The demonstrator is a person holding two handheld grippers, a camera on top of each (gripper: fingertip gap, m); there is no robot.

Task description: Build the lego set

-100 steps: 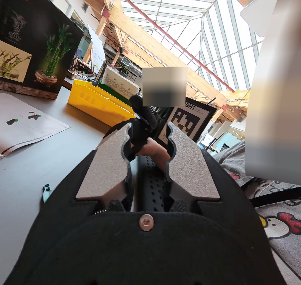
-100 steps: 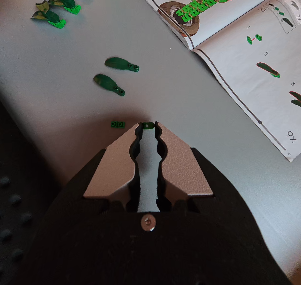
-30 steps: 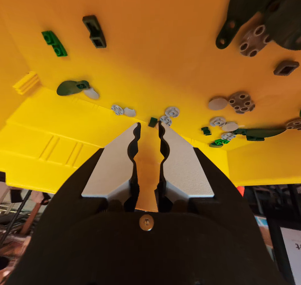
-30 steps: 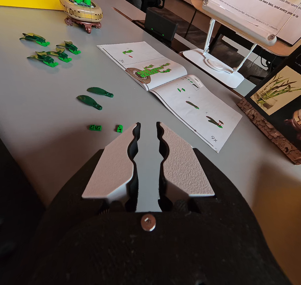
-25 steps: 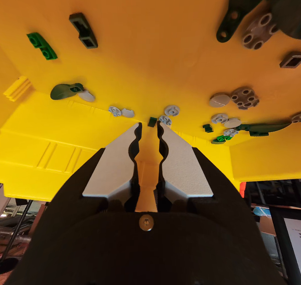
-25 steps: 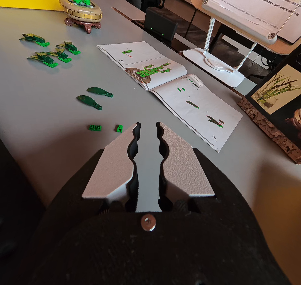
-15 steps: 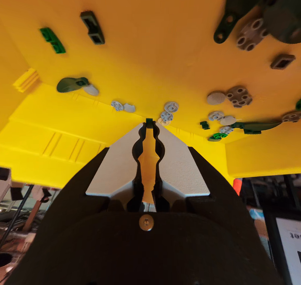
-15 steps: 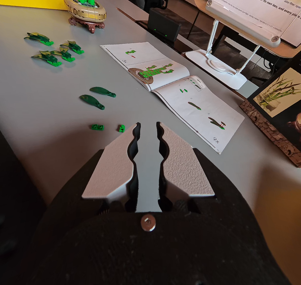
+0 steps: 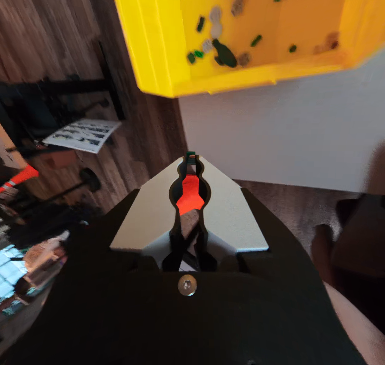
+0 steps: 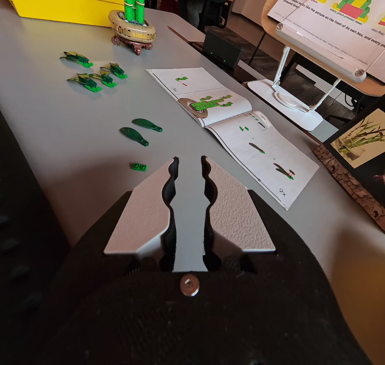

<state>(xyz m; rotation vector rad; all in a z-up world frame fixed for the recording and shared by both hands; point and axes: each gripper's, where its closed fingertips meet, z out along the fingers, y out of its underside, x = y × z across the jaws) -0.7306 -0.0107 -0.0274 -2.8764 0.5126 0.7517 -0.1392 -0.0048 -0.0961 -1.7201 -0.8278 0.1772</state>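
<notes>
My left gripper (image 9: 191,157) is shut on a small dark green lego piece (image 9: 190,153), held in the air outside the yellow parts bin (image 9: 158,42), which holds several loose green and grey pieces. My right gripper (image 10: 189,159) is open and empty, low over the grey table (image 10: 62,125). Just ahead of it to the left lie a bright green two-stud plate (image 10: 139,166) and two dark green leaves (image 10: 134,136) (image 10: 146,124). Several built leaf clusters (image 10: 91,77) lie farther back. The bamboo model (image 10: 133,21) stands in its tan pot at the back.
An open instruction booklet (image 10: 229,130) lies right of the leaves. A white document stand (image 10: 291,100) and the black set box (image 10: 358,146) are at the right. The yellow bin (image 10: 62,2) shows behind the model. The left wrist view is blurred, with wood floor (image 9: 62,32) beyond the table edge. Left tips to right tips: about 60 cm. From my right tips it is roughly 7 cm to the bright green two-stud plate (image 10: 139,166); from my left, 55 cm. The bamboo model (image 10: 133,21) sits 35 cm or so from the ends of my left fingers.
My left gripper closed on the small dark green piece in the bin, lifted it out and swung away. My right gripper stayed open and moved forward; the small green piece by its left finger is now hidden.
</notes>
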